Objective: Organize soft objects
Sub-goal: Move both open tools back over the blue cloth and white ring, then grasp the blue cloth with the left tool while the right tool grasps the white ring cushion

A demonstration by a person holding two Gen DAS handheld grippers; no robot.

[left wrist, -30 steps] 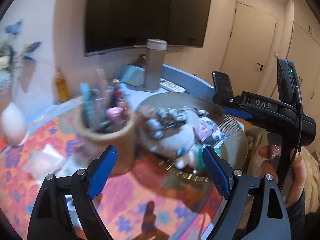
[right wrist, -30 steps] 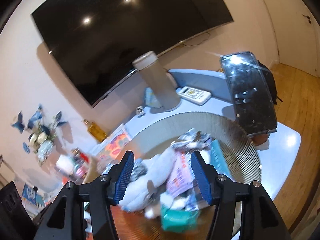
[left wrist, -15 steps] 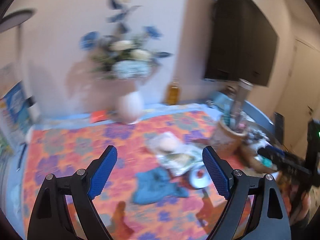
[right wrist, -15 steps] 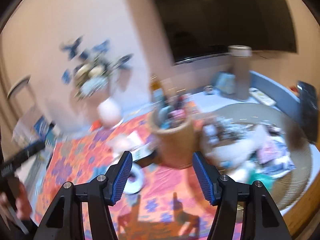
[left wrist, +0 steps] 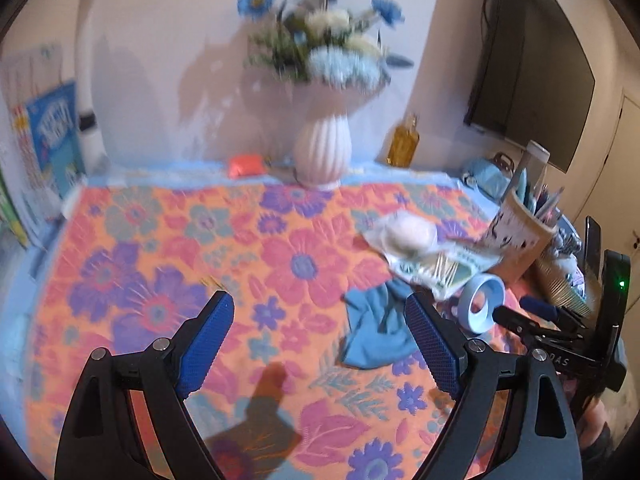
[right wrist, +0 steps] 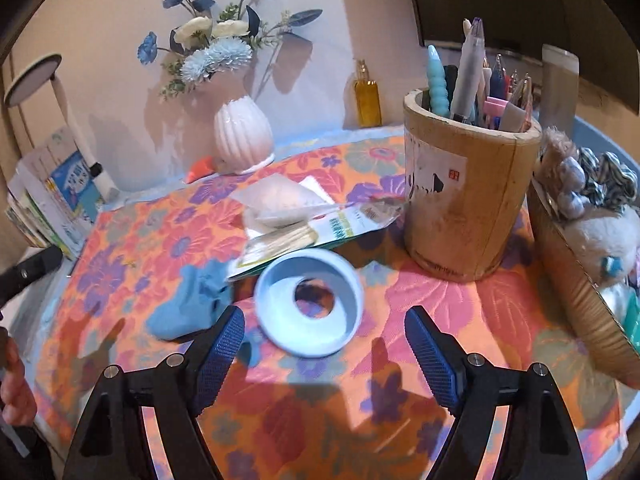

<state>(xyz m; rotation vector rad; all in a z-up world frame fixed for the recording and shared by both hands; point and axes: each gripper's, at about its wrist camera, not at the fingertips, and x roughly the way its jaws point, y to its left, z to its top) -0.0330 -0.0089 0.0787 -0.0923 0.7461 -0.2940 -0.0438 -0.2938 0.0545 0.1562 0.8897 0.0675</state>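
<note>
On the floral table, both my views have swung from the far basket (right wrist: 576, 280) to the blue cloth (left wrist: 376, 332). Right gripper (right wrist: 324, 340) jaws just widened, empty; left gripper (left wrist: 320, 340) jaws spread, empty. Cloth likely next pickup.

Both cams ride the grippers and look down at an angle across the worktop (left wrist: 280, 248) toward the wall. The left one sits further back; the right one is close. Both catch the blue cloth (left wrist: 376, 332), blue ring (right wrist: 310, 304) and white vase (right wrist: 242, 136).
</note>
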